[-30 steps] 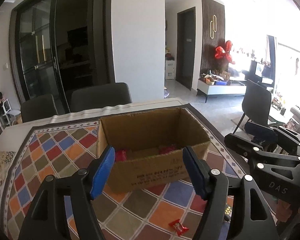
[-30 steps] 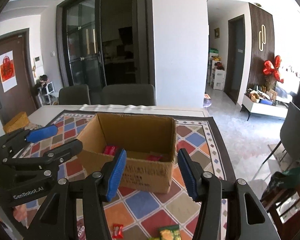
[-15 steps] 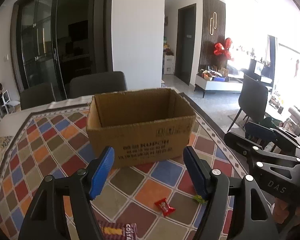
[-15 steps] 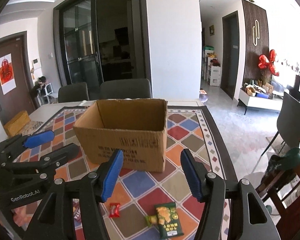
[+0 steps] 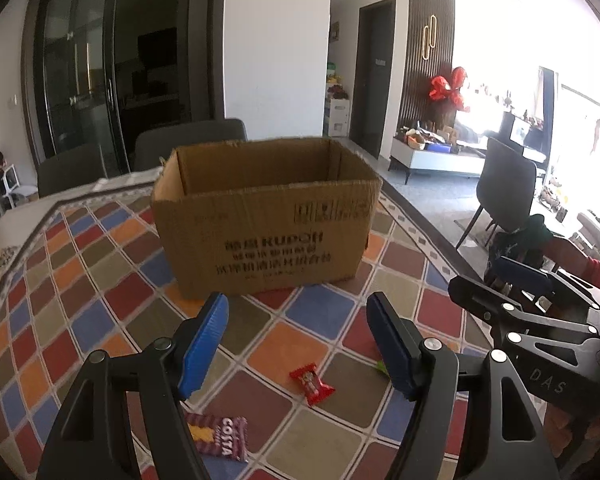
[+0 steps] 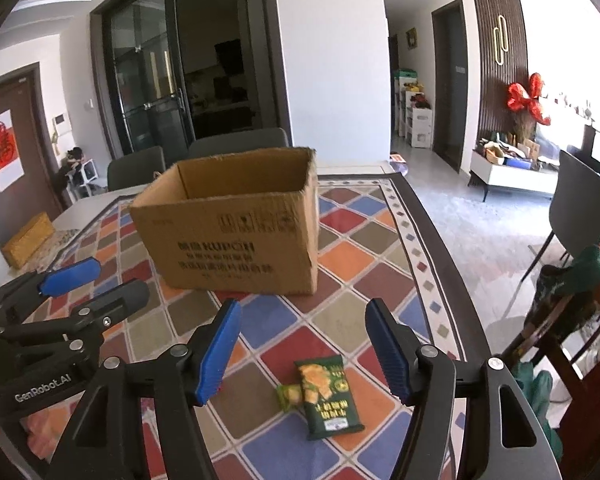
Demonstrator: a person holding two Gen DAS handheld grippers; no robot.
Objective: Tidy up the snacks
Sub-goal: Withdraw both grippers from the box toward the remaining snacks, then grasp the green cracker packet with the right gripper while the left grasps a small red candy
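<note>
Ahead of both claws, past the checked cloth, stands the open box, floor beyond the table's right edge. Left claw gapes empty above a red candy; right claw, opening and empty, above a green packet.

Open-topped cardboard box stands ahead on the desk, blocking forward passage at desk level. Bare cloth lies between box and snacks; red candy and green packet lie unobstructed from above.

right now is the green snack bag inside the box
No, the green snack bag lies on the tablecloth in front of the box.
</note>
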